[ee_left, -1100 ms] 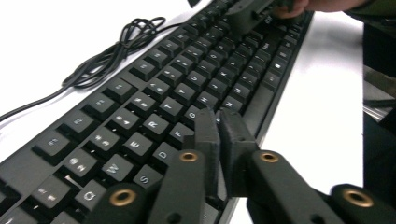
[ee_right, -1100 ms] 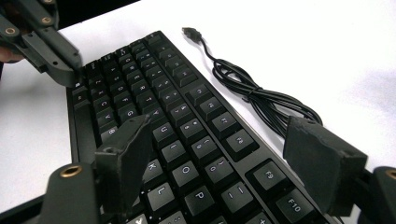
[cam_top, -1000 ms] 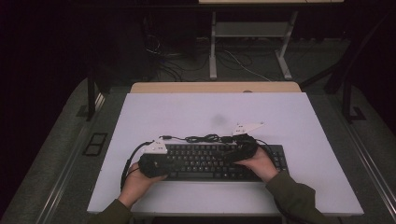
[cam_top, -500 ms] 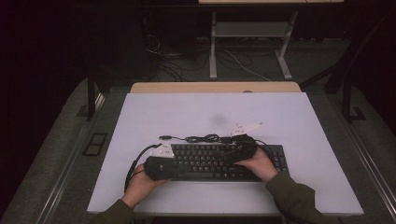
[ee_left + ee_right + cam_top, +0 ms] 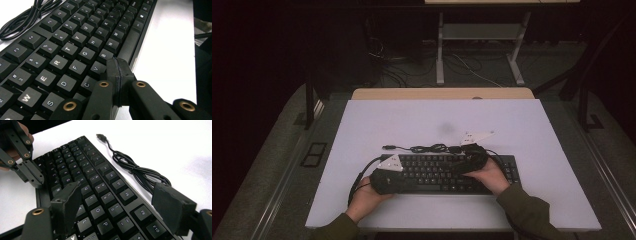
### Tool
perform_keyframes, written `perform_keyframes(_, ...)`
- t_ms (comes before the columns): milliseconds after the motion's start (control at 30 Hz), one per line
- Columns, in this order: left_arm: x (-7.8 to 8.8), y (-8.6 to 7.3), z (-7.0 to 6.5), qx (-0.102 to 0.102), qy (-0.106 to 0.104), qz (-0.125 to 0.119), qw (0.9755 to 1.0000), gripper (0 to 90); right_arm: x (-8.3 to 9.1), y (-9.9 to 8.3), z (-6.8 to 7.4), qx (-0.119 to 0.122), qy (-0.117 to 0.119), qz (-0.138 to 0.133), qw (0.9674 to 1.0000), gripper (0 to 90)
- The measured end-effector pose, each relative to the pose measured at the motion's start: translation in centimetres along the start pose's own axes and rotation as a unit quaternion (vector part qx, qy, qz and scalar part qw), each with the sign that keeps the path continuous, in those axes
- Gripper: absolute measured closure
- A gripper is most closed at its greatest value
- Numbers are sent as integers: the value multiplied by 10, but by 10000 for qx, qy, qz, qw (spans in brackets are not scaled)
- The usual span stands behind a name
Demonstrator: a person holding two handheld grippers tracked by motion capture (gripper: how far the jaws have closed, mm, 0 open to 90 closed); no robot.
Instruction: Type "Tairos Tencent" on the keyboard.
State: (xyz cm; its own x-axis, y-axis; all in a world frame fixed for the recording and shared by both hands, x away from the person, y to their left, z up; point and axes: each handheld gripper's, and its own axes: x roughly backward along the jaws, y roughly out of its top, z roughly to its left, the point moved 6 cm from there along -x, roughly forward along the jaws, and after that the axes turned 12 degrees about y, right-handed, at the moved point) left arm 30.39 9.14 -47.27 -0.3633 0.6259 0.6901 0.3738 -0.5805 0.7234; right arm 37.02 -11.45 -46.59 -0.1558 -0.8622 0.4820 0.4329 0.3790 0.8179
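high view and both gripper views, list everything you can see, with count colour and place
keyboard: one, black, near middle of the table, long side across
cable: one, black, bundled on the table just behind the keyboard, its plug lying free toward the left
table: one, white top with a tan strip along the far edge
second table frame: one, pale metal legs, on the floor beyond
floor cables: several, dark and pale, under that frame
left gripper: one, black, jaws shut, tip over the keyboard's front edge near the space bar
right gripper: one, black, jaws open, above the keys on the right half
hands: two, green sleeves, at the near edge
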Motion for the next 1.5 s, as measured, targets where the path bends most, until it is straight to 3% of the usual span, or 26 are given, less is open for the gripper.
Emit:
perform_keyframes(567, -1, -1, 2, -30, 57, 60, 10000, 890, 1, 0, 0, -12, -7, -5, 10000, 235)
perform_keyframes(1000, 5, 3, 4, 136, 58, -164, 9998, 887, 1, 0, 0, 0, 5, -4, 10000, 235)
perform_keyframes(1233, 8, 4, 10, 249, 183, -267, 9992, 788, 1, 0, 0, 10, 4, 9, 10000, 235)
perform_keyframes(1500, 8, 6, 15, 449, 325, -407, 9976, 568, 2, -2, 0, -24, -2, 9, 10000, 235)
